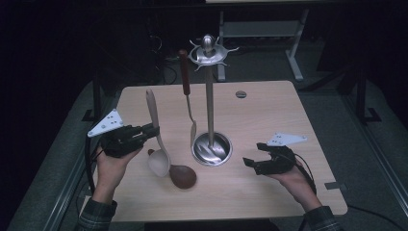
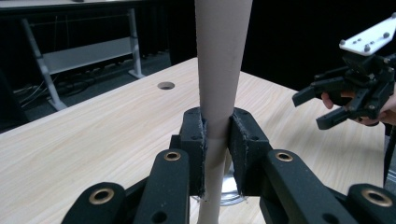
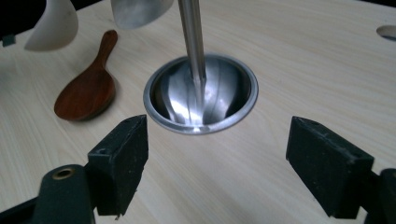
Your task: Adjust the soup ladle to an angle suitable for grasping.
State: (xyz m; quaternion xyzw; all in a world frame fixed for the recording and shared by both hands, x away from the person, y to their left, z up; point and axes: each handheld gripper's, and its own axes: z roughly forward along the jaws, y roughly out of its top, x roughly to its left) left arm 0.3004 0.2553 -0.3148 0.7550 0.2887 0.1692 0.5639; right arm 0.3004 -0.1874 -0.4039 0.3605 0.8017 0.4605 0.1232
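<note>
My left gripper (image 1: 154, 131) is shut on the handle of a pale beige spoon (image 1: 153, 108), holding it nearly upright with its bowl hanging low over the table. In the left gripper view both pads clamp the beige handle (image 2: 219, 60). A dark brown wooden spoon (image 1: 183, 176) lies flat beside that bowl. The steel stand (image 1: 210, 106) rises from a round dish base (image 3: 201, 93). A metal spoon with a brown handle (image 1: 187, 91) hangs from its top ring. My right gripper (image 1: 253, 154) is open, right of the base, with nothing between its jaws (image 3: 215, 158).
The wooden table (image 1: 269, 115) has a round cable hole (image 1: 241, 94) near its far edge. A white desk frame (image 1: 288, 29) stands behind the table. A small grey tab (image 1: 334, 185) lies near the front right corner.
</note>
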